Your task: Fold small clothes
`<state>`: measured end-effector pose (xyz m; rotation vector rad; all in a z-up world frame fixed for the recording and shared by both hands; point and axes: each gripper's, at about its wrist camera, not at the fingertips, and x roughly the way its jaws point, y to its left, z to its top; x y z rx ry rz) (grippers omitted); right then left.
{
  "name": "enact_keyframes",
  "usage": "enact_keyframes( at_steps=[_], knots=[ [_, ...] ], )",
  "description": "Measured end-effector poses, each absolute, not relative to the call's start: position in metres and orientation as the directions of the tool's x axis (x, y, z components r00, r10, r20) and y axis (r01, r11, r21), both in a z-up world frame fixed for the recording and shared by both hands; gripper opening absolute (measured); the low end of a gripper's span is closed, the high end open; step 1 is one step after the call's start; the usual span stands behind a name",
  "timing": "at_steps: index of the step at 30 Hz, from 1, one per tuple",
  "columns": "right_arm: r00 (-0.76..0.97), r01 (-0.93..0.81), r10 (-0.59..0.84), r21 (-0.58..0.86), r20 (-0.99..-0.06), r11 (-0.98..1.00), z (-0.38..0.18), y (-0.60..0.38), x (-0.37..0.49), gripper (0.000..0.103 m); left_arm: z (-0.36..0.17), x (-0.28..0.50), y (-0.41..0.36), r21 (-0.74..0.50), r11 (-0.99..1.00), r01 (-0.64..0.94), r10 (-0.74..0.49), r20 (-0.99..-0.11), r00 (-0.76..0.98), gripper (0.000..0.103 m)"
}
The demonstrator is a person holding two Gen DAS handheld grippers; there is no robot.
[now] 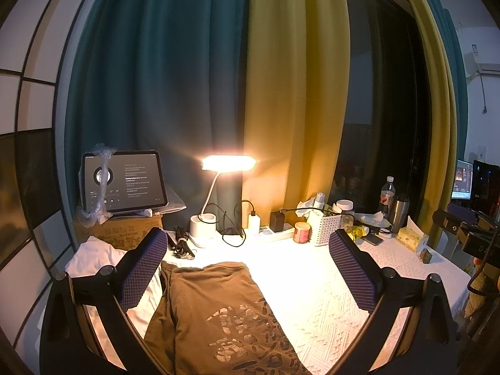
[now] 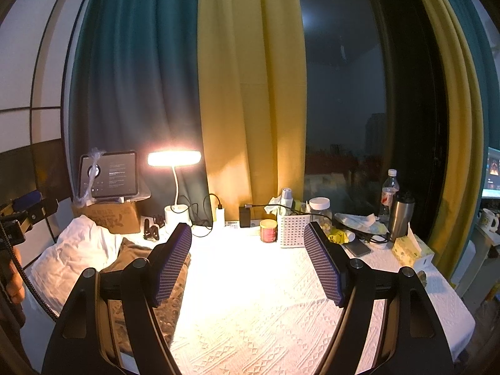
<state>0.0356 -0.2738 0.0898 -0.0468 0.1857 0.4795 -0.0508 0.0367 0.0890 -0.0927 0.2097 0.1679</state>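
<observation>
Hovering apart over the white tablecloth (image 1: 328, 297): left gripper (image 1: 247, 268) and right gripper (image 2: 248, 261), both jaws spread, empty (2 claws); brown shirt (image 1: 218, 312) lying just before the desk lamp (image 1: 228, 164).

brown shirt (image 1: 218, 318): lower part cut off by the bottom edge of the left wrist view; its left side hidden behind the right gripper's (image 2: 247, 262) left finger in the right wrist view
white garment (image 1: 93, 256): partly hidden behind the left gripper's (image 1: 248, 268) left finger, so its shape cannot be told
tablet (image 1: 125, 181): screen text too small to read; a clear plastic wrap (image 1: 101, 181) covers its left part
cardboard box (image 1: 122, 231): print too blurred to read
monitor (image 2: 493, 172): cut off by the right edge of the right wrist view
hand (image 2: 14, 284): only a sliver shows at the left edge
</observation>
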Motion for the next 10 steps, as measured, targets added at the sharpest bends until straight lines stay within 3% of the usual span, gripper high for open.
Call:
enact_keyframes(
  at_steps=[10],
  knots=[
    [0.869,-0.462,0.454,0.004,-0.194,0.887,0.0892,-0.2749,0.0376,0.077,0.0885,-0.0509,0.0379,-0.069,0.983,-0.171,0.152,-0.218,0.964,0.102]
  ],
)
